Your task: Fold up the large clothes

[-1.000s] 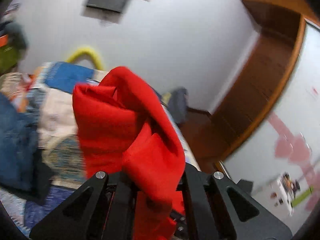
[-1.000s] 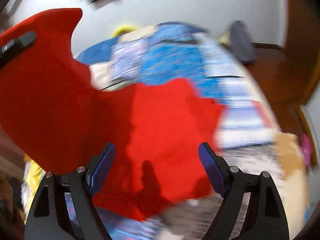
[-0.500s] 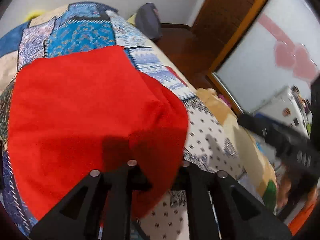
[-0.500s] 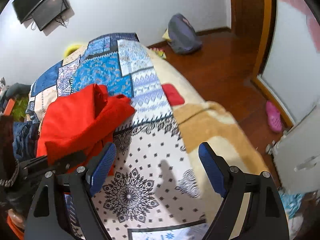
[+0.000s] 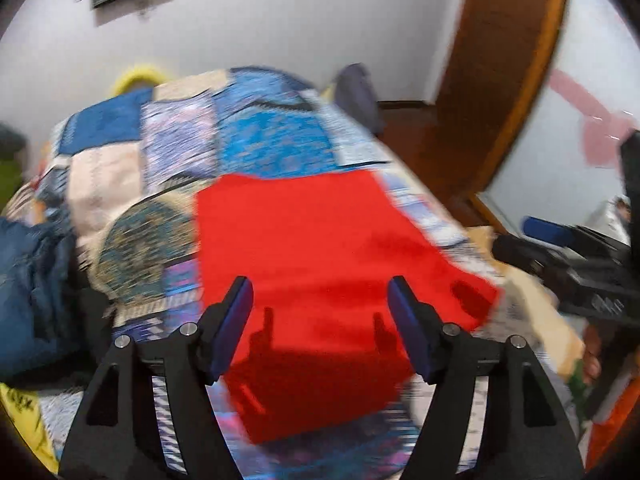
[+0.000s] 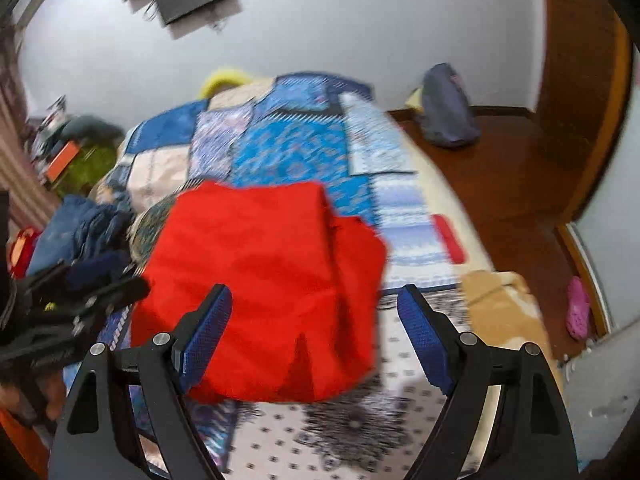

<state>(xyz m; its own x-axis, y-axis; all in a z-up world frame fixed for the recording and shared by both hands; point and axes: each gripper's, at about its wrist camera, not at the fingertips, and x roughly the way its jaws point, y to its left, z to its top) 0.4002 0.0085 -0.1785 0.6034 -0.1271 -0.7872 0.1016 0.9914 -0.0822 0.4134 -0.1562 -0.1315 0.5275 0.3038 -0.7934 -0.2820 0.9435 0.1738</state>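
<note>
The left hand-held gripper (image 5: 320, 300) was seen with its jaws opening and nothing pinched; the right hand-held gripper (image 6: 314, 310) was spread wide, empty. Beyond both, the loosely folded red fleece garment (image 6: 260, 280) was laid on the patchwork-quilted bed (image 6: 288, 148) — its right flap bulged unevenly, so the fold could likely be undone if snagged.

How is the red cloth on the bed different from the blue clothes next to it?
The red cloth is bright red; the blue clothes are dark blue, like denim. The red cloth lies spread fairly flat in a folded shape in the middle of the patchwork bedspread; the blue clothes sit bunched in a rumpled heap at its left edge. Both rest on the bed, and neither is gripped.
</note>
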